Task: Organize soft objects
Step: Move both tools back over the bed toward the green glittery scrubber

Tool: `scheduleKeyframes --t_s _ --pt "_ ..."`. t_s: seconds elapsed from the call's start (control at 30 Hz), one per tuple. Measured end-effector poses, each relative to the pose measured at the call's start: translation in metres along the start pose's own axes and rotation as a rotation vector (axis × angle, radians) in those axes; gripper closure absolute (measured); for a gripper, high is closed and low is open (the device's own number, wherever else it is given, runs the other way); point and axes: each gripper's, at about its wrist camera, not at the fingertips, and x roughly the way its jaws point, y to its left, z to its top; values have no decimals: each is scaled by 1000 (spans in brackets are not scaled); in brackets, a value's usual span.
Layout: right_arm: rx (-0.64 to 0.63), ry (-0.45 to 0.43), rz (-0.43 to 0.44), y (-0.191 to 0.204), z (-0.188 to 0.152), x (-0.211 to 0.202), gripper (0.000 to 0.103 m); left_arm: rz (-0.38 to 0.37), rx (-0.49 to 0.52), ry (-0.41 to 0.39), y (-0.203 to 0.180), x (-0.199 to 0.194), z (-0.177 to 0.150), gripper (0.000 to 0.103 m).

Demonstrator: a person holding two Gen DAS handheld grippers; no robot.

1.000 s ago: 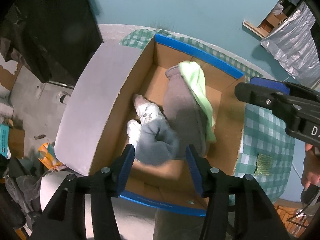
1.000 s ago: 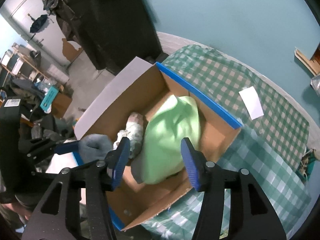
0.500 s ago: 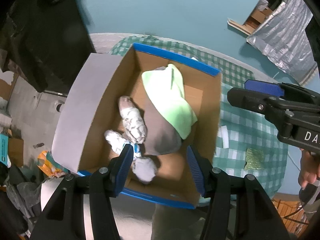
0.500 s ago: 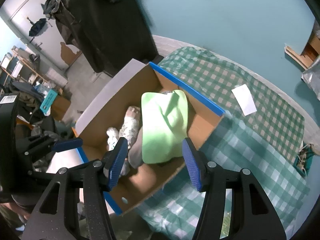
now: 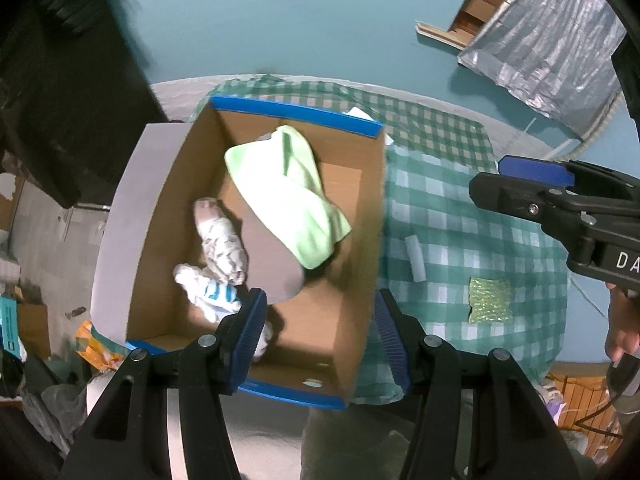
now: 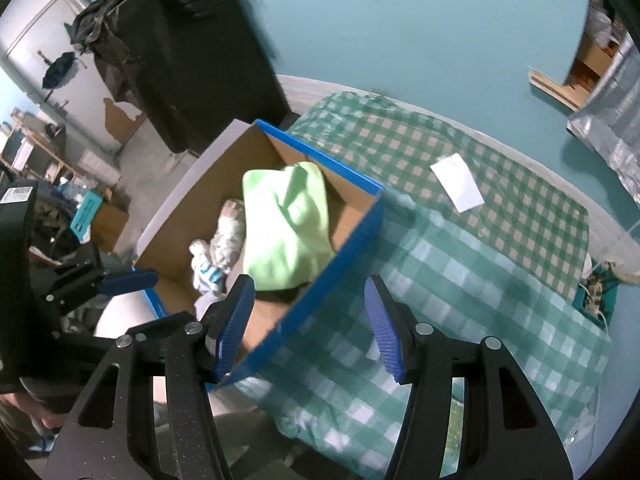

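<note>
A light green cloth (image 5: 288, 196) lies crumpled in the box (image 5: 356, 280), draped over a grey garment (image 5: 272, 256), with 2 pale socks (image 5: 220, 240) beside them. The left gripper (image 5: 320, 332) and right gripper (image 6: 310, 316) hover above, jaws apart, empty. Only the left view shows a green sponge (image 5: 490, 300) on the tablecloth (image 5: 460, 216); only the right view shows a paper (image 6: 458, 182).

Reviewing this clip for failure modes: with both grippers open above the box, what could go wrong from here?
The cardboard box seems to sit at the checked cloth's edge, so a nudge might tip it. The green cloth is heaped over other items and could snag. The left gripper and right gripper hover close together; they might collide.
</note>
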Motion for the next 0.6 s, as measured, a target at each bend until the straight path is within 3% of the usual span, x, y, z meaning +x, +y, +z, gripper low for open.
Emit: scheduleKeyframes --t_s 0.6 --pt "177 31 -76 -75 -56 -25 46 -30 121 35 -60 13 -2 42"
